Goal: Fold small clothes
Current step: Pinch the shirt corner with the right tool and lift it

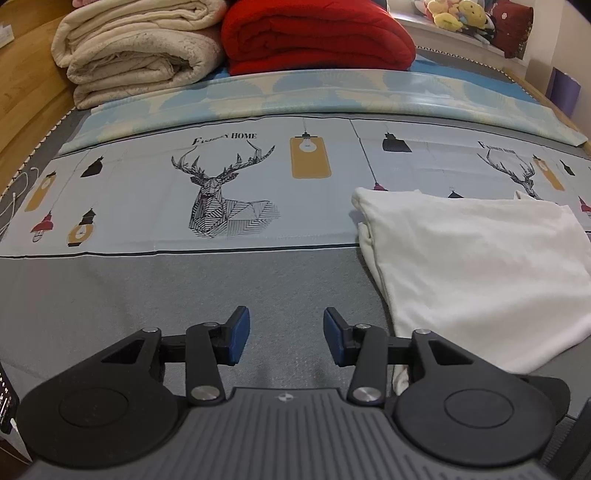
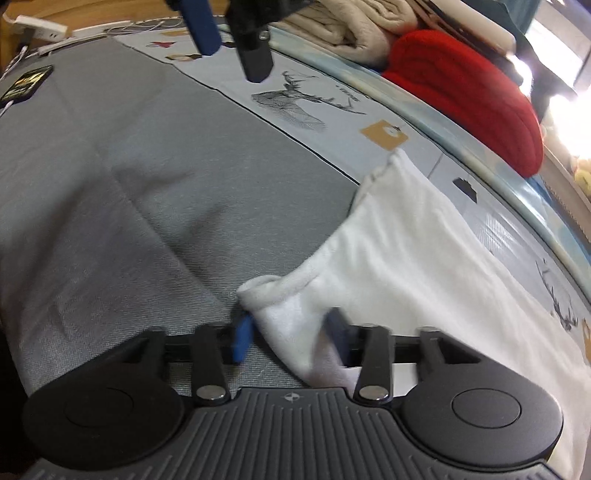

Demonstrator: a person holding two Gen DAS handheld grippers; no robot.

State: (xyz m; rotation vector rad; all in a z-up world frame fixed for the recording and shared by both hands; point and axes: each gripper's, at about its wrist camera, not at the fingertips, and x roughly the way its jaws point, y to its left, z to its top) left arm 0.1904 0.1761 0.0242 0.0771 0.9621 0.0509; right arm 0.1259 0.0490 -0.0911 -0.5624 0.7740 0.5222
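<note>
A white garment (image 1: 476, 266) lies folded on the bed, to the right in the left wrist view. My left gripper (image 1: 286, 336) is open and empty above the grey sheet, left of the garment's near edge. In the right wrist view the white garment (image 2: 413, 258) stretches away to the right. My right gripper (image 2: 290, 338) is open, its jaws on either side of the garment's near corner, which lies bunched between them. The left gripper (image 2: 229, 37) shows at the top of the right wrist view.
A folded cream blanket (image 1: 136, 51) and a folded red blanket (image 1: 317, 35) sit at the far side of the bed. A deer-print sheet (image 1: 221, 192) lies across the middle. A phone (image 2: 27, 82) lies at the left. A wooden frame (image 1: 22, 96) borders the bed.
</note>
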